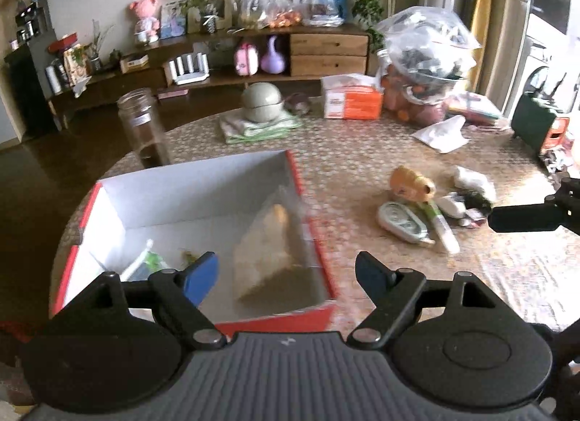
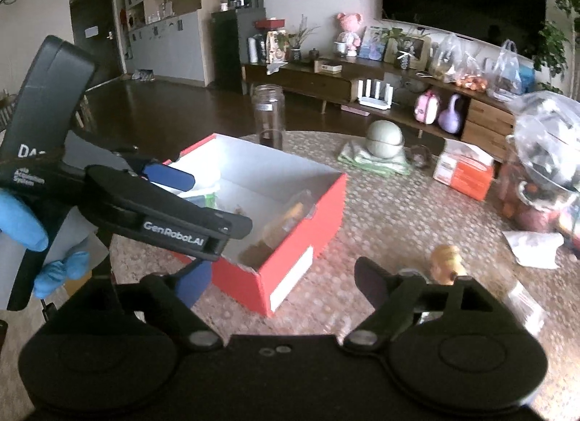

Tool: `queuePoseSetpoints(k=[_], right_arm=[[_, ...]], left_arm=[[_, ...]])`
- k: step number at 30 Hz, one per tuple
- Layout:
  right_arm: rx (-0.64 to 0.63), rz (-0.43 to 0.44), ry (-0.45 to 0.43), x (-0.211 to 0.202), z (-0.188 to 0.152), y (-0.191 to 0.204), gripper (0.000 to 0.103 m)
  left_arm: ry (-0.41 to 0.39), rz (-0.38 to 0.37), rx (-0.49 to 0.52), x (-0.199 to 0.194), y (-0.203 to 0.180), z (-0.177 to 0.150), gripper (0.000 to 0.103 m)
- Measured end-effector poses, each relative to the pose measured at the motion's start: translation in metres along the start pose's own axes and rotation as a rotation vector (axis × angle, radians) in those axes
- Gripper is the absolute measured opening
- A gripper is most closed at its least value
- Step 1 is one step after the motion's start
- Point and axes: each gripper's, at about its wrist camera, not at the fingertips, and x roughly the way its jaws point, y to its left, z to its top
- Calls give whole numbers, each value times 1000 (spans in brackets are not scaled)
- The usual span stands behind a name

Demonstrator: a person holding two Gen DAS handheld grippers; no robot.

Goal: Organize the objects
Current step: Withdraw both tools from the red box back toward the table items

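Two claws showed, both w/ jaws spread wide & nothing between the pads. Left claw (image 1: 286, 276) hung over the near corner of the red box (image 1: 311, 210), its blue-padded fingers (image 1: 201, 276) apart above the white interior. Right claw (image 2: 282, 283) sat to the right of the box, over the patterned table (image 2: 398, 210), also empty. A hand in a blue glove (image 2: 21, 218) gripped the left claw's handle.

Box stood open on the table, left of centre. Inside: a clear plastic bag (image 1: 275, 239) leaning against the right wall w/ something orange-brown in it, plus a green-and-white item (image 1: 148, 261) at the near-left corner; can't tell what that was.

Several loose things lay on the table right of the box, well apart from it: an orange toy figure (image 1: 413, 181), a grey-white oval gadget (image 1: 402, 221), a white-green tube (image 1: 442, 225), some small dark & white bits beside them, too blurred to name.

Farther back on the table: a glass jar (image 1: 141, 123) just behind the box's far-left corner, a grey-green lidded pot (image 1: 261, 102) on a folded cloth, an orange-white carton (image 1: 351, 98).
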Motion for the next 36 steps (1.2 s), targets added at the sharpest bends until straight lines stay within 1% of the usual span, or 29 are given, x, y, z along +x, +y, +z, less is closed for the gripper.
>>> queuePoseSetpoints(k=[4, 9, 11, 13, 15, 20, 25, 31, 33, 36], right_arm=[[12, -20, -3, -18, -15, -17, 87], [37, -51, -5, -42, -37, -45, 88], [45, -76, -6, -49, -46, -57, 88], [62, -97, -1, -55, -56, -71, 88], [87, -123, 6, -58, -64, -86, 88], [142, -179, 12, -61, -77, -116, 88], [195, -229, 38, -54, -88, -145, 88], [197, -282, 79, -37, -96, -172, 88], [213, -290, 88, -31, -98, -185, 88], [239, -307, 104, -19, -98, -204, 88]], left_arm=[[-24, -27, -1, -7, -24, -3, 91], [-39, -80, 17, -10, -54, -7, 93], [-44, -95, 23, -9, -64, -9, 103], [-60, -102, 24, -8, -74, -11, 103], [-51, -108, 24, -2, -82, -11, 103], [-24, -99, 54, 21, -102, -12, 103], [-2, -79, 68, 51, -114, -11, 103], [41, -91, 55, 92, -126, -6, 103], [60, -76, 62, 106, -131, -4, 103], [89, -49, 98, 128, -141, -3, 103]])
